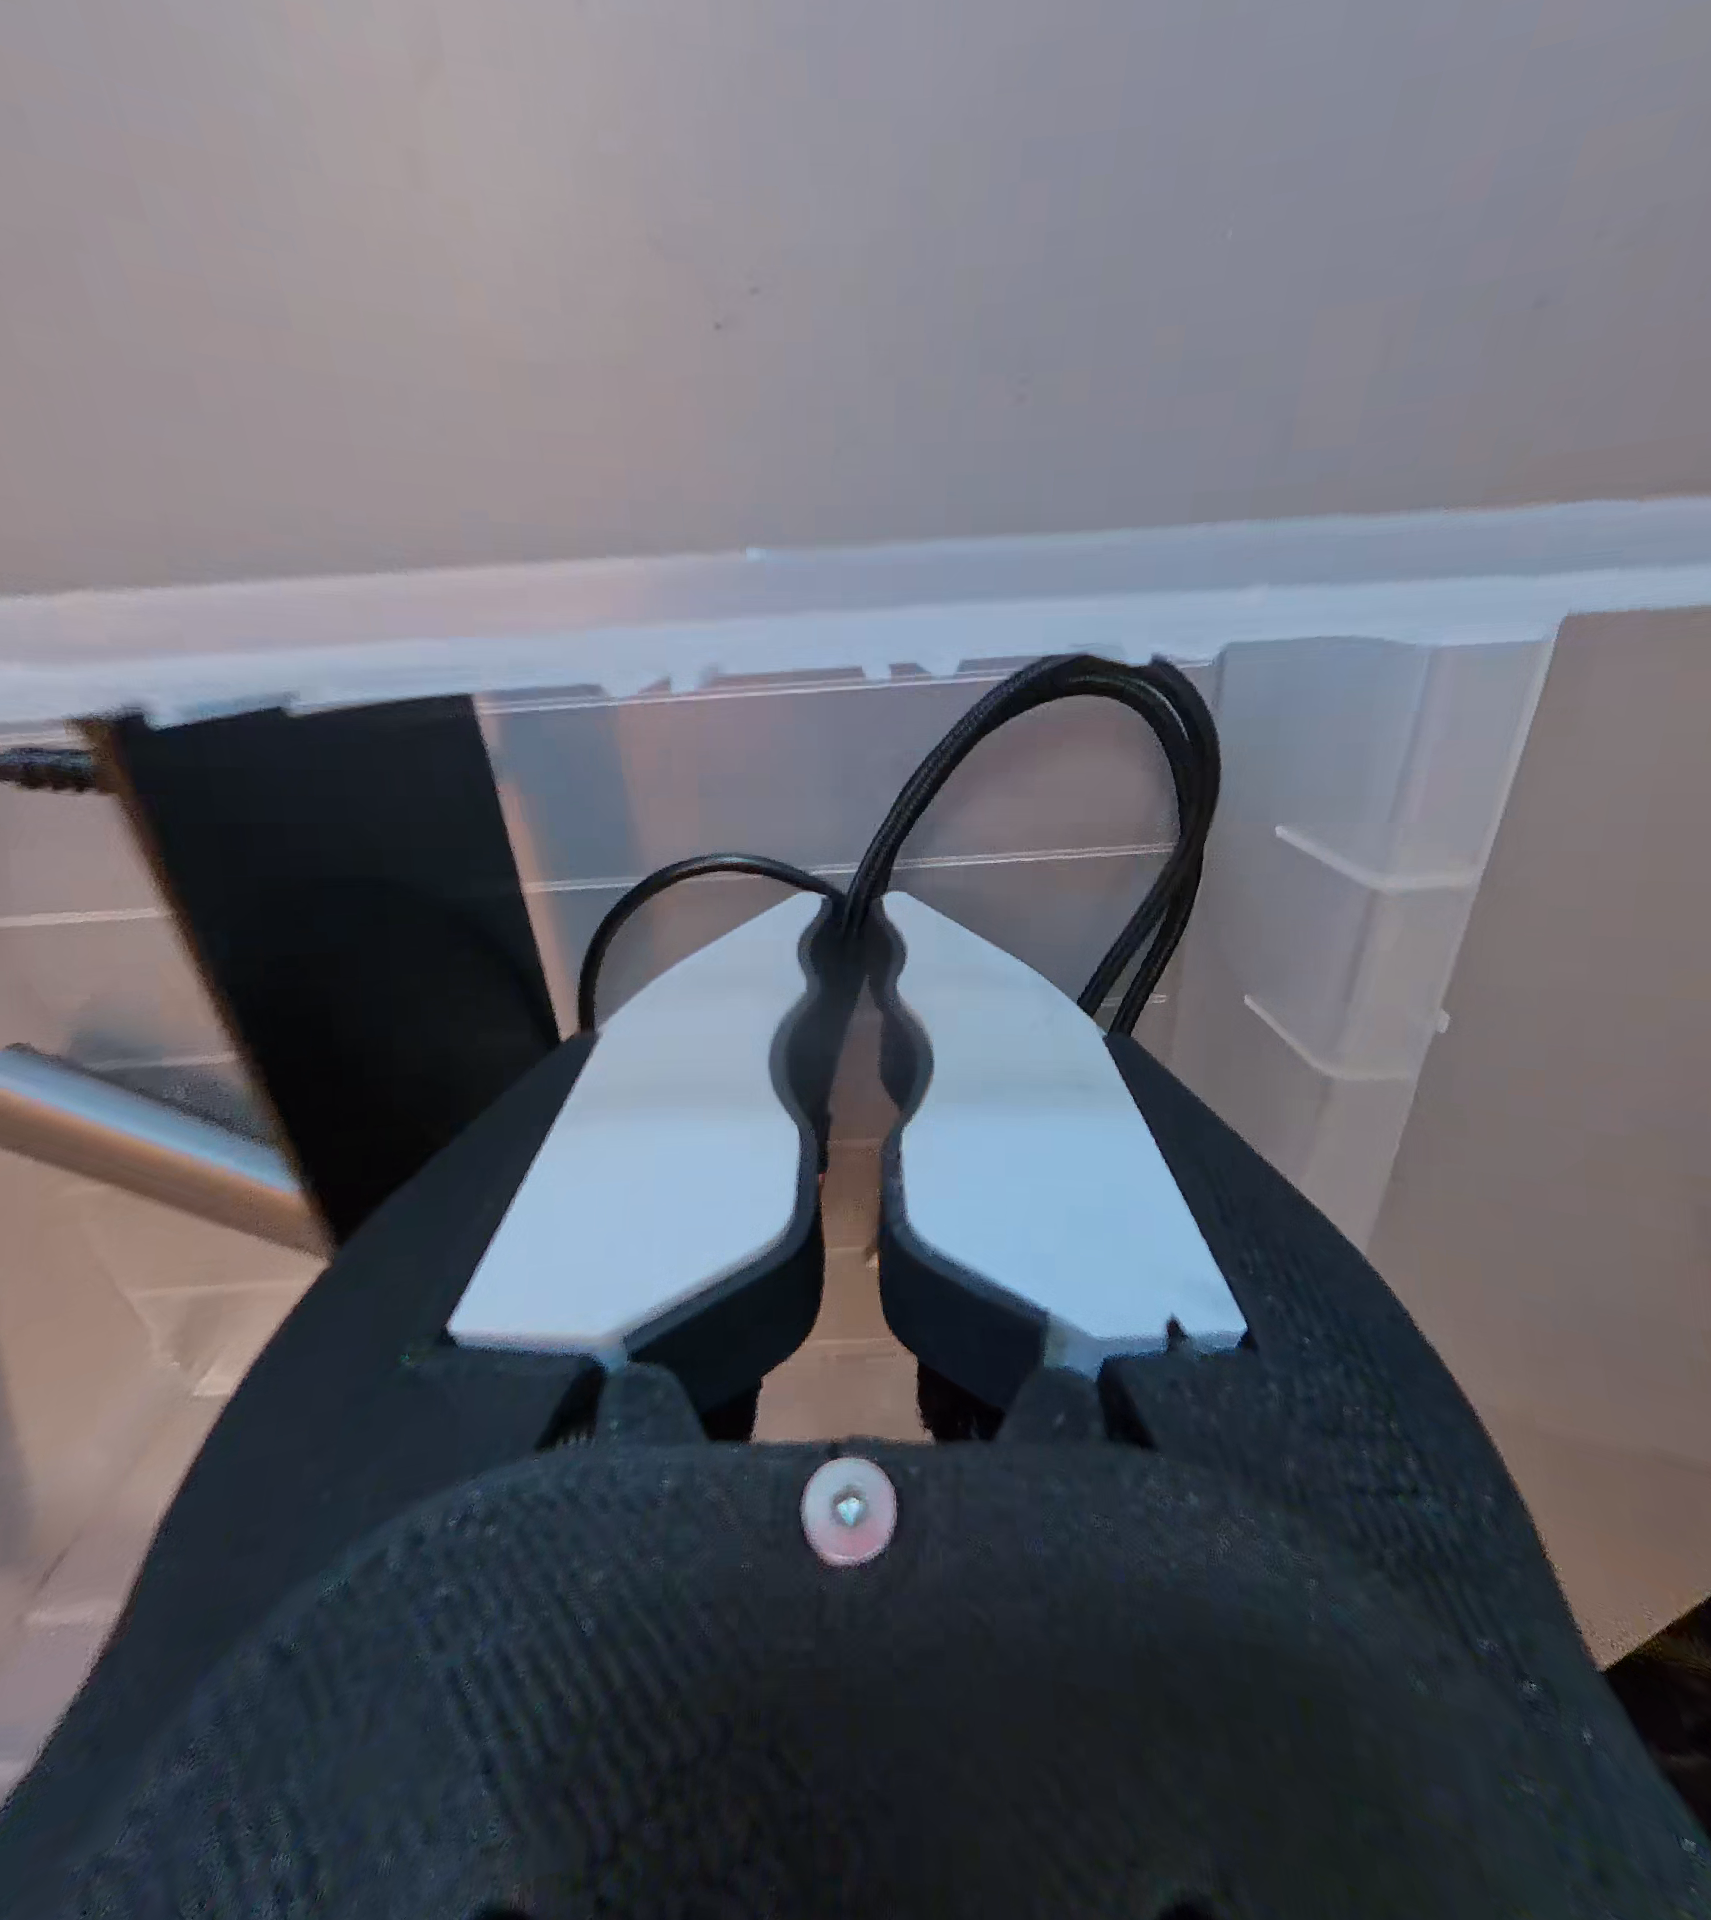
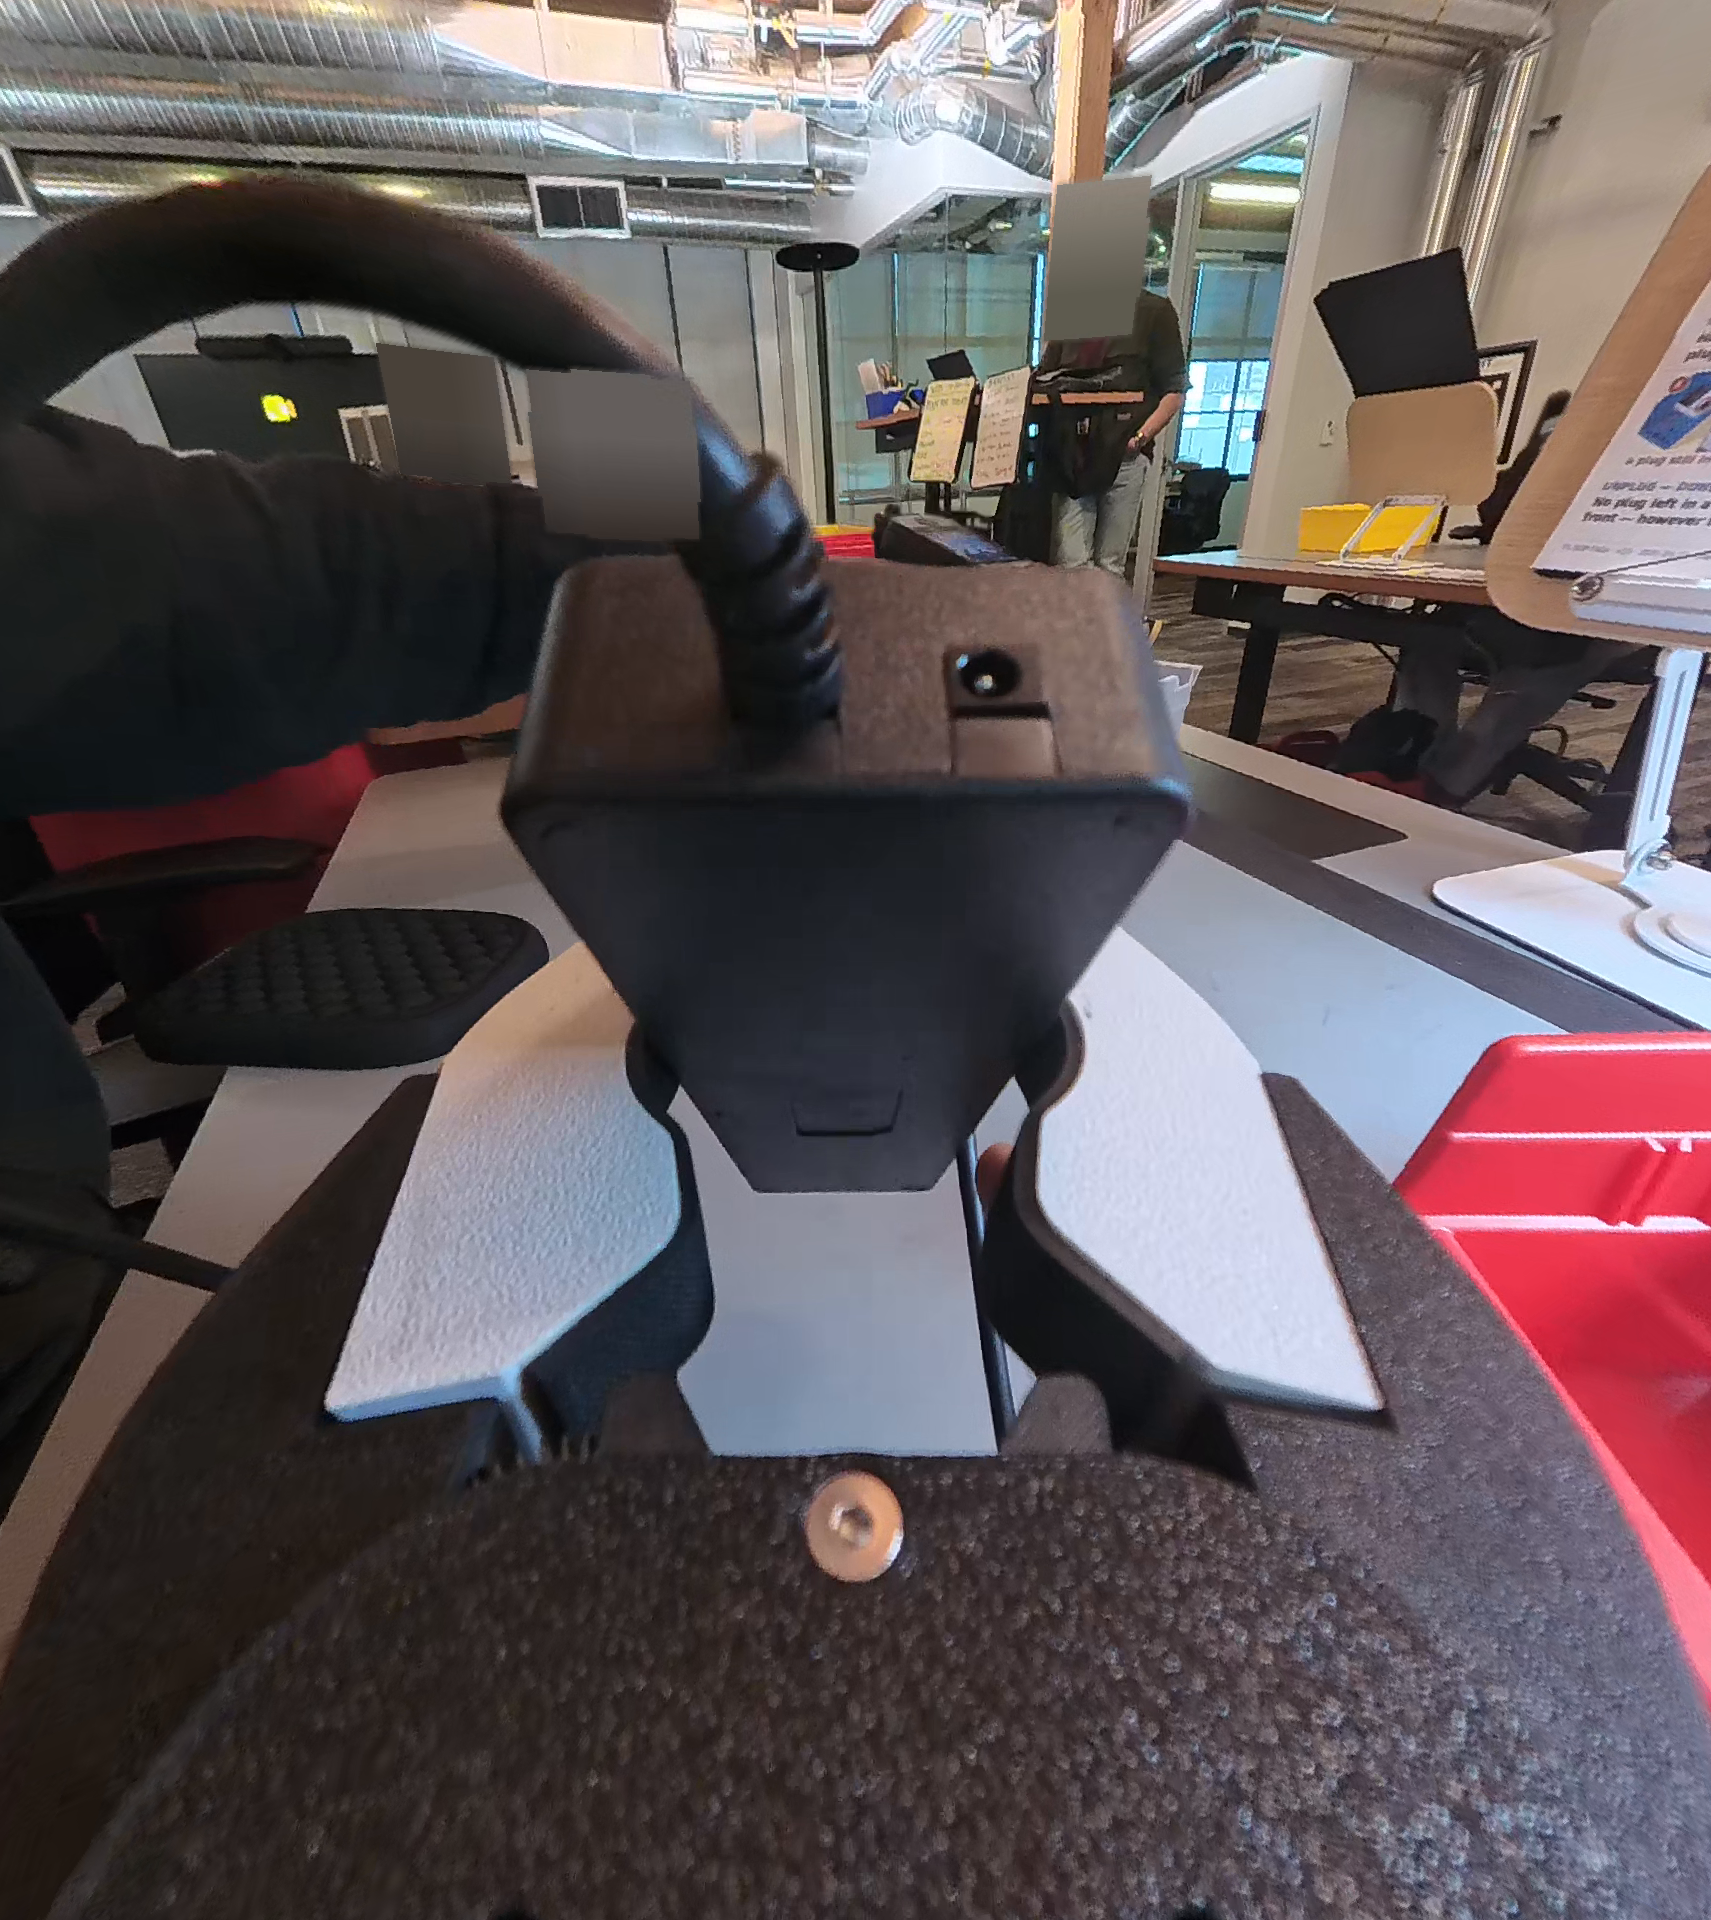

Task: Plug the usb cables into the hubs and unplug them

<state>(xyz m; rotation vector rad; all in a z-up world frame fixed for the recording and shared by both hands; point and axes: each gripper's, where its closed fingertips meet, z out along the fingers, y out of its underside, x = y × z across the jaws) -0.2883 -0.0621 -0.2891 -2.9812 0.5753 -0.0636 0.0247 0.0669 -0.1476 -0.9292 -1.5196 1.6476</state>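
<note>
Black thin cables (image 1: 944,821) are pinched between the closed tips of the left tongs (image 1: 856,940), in front of a clear plastic bin (image 1: 1350,831). A silver metal hub (image 1: 124,1138) is seen left of that bin. A black box-shaped hub (image 2: 846,862) with a thick black cord (image 2: 768,582) is squeezed by the right tongs (image 2: 846,1049) above the grey desk (image 2: 1277,966), left of a red plastic bin (image 2: 1609,1247).

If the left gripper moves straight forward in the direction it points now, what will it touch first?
Most likely the wall of the clear plastic bin straight ahead. The left gripper, shut on black cables, has those loops leading, so they would probably press the wall first. Depth is hard to judge.
</note>
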